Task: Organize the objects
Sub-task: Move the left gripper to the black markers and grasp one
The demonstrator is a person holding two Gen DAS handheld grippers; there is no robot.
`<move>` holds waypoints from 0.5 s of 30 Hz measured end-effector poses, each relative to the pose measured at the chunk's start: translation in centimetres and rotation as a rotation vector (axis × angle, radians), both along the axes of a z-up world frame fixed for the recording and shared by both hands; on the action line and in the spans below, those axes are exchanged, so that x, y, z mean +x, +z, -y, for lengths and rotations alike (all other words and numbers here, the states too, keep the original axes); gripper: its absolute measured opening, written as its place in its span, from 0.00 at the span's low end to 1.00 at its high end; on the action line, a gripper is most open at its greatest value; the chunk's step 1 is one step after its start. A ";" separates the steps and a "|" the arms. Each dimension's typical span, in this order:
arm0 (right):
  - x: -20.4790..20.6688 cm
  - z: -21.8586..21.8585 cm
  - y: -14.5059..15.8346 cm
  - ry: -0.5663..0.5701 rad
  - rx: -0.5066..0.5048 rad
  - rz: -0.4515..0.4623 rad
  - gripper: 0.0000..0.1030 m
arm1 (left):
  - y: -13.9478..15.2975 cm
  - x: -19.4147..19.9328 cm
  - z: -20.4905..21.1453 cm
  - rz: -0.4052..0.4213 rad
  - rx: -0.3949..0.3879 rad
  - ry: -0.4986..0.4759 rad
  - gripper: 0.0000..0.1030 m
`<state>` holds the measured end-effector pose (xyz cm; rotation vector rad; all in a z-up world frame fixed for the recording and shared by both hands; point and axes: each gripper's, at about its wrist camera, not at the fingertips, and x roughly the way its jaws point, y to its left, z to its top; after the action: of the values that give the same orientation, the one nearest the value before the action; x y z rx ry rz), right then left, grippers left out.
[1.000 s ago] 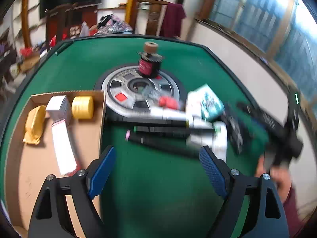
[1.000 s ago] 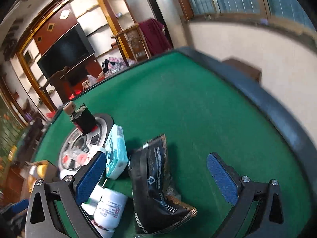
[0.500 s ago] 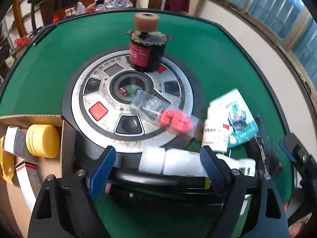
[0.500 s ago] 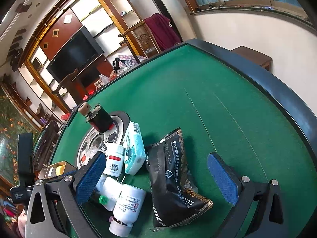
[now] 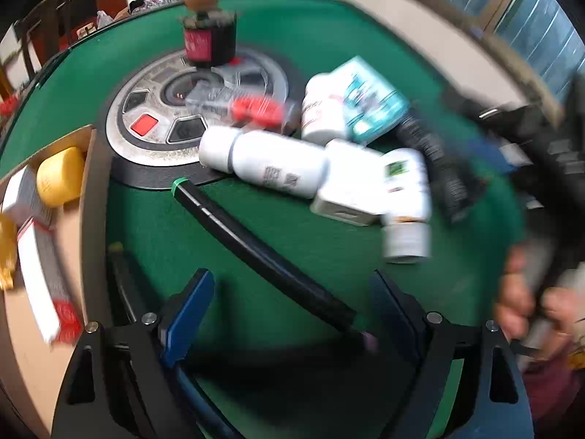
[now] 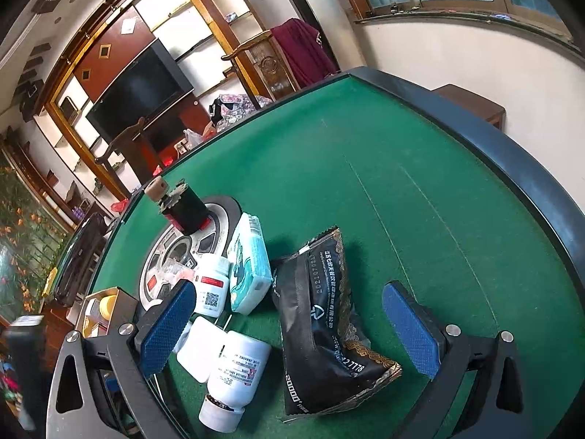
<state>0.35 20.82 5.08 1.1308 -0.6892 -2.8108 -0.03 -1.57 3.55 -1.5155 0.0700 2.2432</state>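
Between the blue ribbed pads of the left hand-held gripper (image 5: 289, 314), whose jaws stand wide and grip nothing, a long black marker (image 5: 263, 252) with a green end cap lies slantwise on the green felt tabletop (image 5: 329, 40). Just beyond its far end a smooth white plastic bottle (image 5: 267, 162) lies on its side, showing a small square code; a white box (image 5: 351, 183) and a second white bottle (image 5: 406, 205) crowd against it to the right. Farther ahead sits a round grey metal disc (image 5: 157, 128) with a red button, carrying a dark cylinder (image 5: 208, 44) with a red label. Left of that gripper is a brown cardboard box (image 5: 73, 256) holding a yellow tub (image 5: 60, 175).

Ahead of the right hand-held gripper (image 6: 289, 329), also wide and empty, a crinkled black foil pouch (image 6: 325, 322) lies flat, printed "20210702" and "2000", with a gold lace pattern. Left of the pouch are a teal-and-white pack (image 6: 248, 267) and a white bottle with red print (image 6: 237, 369).
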 end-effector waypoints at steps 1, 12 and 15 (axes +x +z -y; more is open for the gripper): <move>0.0 0.0 0.0 0.000 0.002 0.001 1.00 | 0.8 0.5 0.6 -0.017 0.021 0.022 0.83; 0.3 0.7 0.1 0.019 0.016 0.002 1.00 | 1.0 3.5 7.1 -0.038 0.052 0.245 0.72; 0.5 1.0 0.1 0.018 0.040 -0.003 1.00 | 0.8 3.6 6.5 -0.059 -0.002 0.224 0.39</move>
<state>0.84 19.87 5.22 1.1323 -0.6224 -2.8227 3.52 -8.07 4.37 -1.5242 -0.0841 2.4628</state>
